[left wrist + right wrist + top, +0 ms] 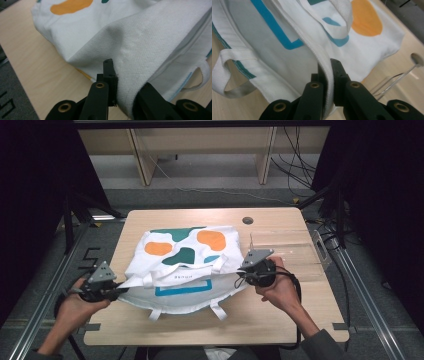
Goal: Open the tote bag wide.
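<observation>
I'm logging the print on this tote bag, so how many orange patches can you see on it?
2. One orange patch lies on the far-left part of the tote bag; the other orange patch lies on its far-right part. Folded cloth may hide more.

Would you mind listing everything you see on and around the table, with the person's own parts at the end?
tote bag: one, white with orange, green and blue print, mid-table.
bag handles: white loops, two at the near edge.
clear tray: one, transparent, right side of the table.
table: one, light wood, with a round hole at the far edge.
cables: several, dark, on the floor beyond.
left hand-held gripper: black, shut on the bag's left edge.
right hand-held gripper: black, shut on the bag's right edge.
hands: two, holding the grippers.
</observation>
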`<state>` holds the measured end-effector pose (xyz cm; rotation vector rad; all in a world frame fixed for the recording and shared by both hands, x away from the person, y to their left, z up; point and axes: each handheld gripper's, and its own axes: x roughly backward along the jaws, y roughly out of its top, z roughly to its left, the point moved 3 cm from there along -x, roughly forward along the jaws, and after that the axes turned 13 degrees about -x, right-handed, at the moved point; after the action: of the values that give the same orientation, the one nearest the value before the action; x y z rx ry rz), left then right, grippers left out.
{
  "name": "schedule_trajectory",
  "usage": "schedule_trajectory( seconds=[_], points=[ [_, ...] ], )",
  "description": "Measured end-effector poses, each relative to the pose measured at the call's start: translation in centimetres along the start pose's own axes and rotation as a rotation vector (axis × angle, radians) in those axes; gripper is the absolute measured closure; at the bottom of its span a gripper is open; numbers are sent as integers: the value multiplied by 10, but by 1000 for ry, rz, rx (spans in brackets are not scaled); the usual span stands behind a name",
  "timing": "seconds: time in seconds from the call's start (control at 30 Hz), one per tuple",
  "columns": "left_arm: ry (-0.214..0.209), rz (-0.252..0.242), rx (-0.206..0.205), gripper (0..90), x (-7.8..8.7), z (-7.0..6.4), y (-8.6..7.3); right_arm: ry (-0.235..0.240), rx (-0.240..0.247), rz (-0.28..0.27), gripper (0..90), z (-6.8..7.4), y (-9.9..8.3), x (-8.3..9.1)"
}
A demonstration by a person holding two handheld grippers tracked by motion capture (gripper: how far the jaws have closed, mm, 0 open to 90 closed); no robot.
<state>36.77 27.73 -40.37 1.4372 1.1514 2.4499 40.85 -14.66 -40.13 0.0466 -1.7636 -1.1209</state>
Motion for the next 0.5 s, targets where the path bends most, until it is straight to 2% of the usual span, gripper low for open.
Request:
schedule_trajectory(
  seconds=[0.03,0.07,0.1,0.13,0.17,0.2,0.23,0.27,0.3,0.33,0.37,0.4,0.43,0.47,0.5],
  points=[
    [0,0,0,855,0,0,0,0,0,0,877,0,0,0],
    [27,-47,17,855,7,8,7,1,1,-33,877,-7,18,13],
    [35,-86,48,856,11,14,14,0,-1,-48,877,-10,27,19],
    [36,-82,31,857,24,26,27,-1,-1,-60,878,-14,36,25],
    [43,-85,24,858,28,30,32,4,13,-73,878,-17,44,31],
    [58,-96,15,858,34,35,40,-7,0,-80,879,-19,50,35],
    [66,-89,2,860,39,39,45,-13,10,-88,879,-23,60,42],
    [66,-89,2,861,39,39,45,-17,8,-95,880,-26,66,46],
    [71,-93,-11,862,44,43,53,-26,3,-105,881,-29,75,53],
    [74,-92,-40,862,50,47,59,-26,3,-105,881,-29,75,53],
    [86,-125,-19,864,58,50,70,-39,10,-116,882,-36,89,65],
    [86,-125,-19,865,58,50,70,-39,10,-116,882,-36,89,65],
    [89,-123,-41,865,65,54,76,-51,8,-128,882,-37,93,69],
    [92,-141,-38,866,74,58,84,-58,29,-142,883,-42,107,82],
    [100,-160,-24,866,77,58,88,-60,44,-148,883,-44,112,87]
  ],
)
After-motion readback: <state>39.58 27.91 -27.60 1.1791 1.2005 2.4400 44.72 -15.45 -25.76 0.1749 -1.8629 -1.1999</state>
